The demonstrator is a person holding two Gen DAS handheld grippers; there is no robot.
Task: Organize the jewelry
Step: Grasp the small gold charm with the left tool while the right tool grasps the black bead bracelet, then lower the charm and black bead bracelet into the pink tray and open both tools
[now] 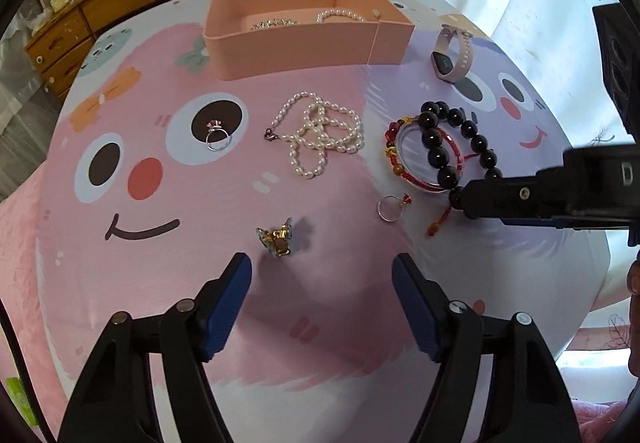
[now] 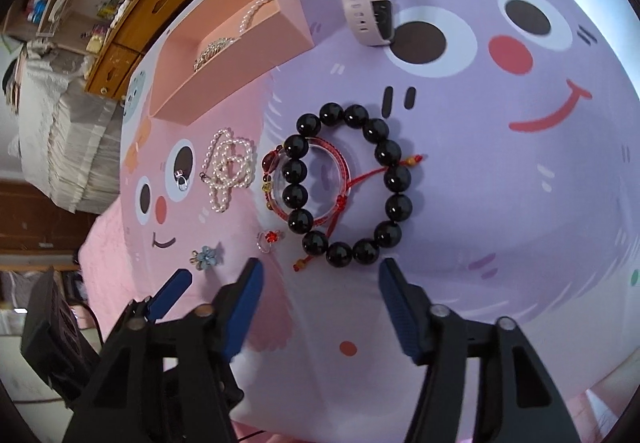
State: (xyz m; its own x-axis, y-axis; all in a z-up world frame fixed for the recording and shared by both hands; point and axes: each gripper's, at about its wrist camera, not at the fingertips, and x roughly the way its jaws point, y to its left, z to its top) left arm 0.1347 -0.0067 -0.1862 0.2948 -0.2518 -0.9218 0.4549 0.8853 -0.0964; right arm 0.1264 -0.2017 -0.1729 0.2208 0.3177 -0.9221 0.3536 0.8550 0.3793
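**A:** So where does the jewellery stand?

**B:** Spread over the cartoon tablecloth (image 1: pixel 160 283), mostly. The black bead bracelet (image 2: pixel 346 185) lies flat, overlapping a red cord bracelet (image 2: pixel 316 179) that sits half inside its ring. Just left of them is a small ring with a red stone (image 2: pixel 269 239), then a little flower brooch (image 2: pixel 206 257), and beyond that a heaped pearl necklace (image 1: pixel 318 133) and a silver ring (image 1: pixel 218 137) on one of the printed eyes.

**A:** And the pink box?

**B:** The pink tray (image 1: pixel 296 47) sits at the far side, well apart from the loose pieces. It already has a pearl strand (image 1: pixel 340 15) and something sparkly in it, so I'd guess that's where everything is headed. A pale watch (image 1: pixel 452 55) stands on its strap beside it.

**A:** Are the grippers holding anything?

**B:** No. The right gripper (image 2: pixel 320 283) hangs just short of the black beads, fingers apart with nothing between them. I'd judge it's lining up on that bracelet. The left gripper (image 1: pixel 322 275) has its fingers spread too, empty, with the brooch just ahead of its left fingertip.

**A:** How are the hands posed?

**B:** Both tip steeply down at the table, side by side, the right one crossing the left's view low over the beads.
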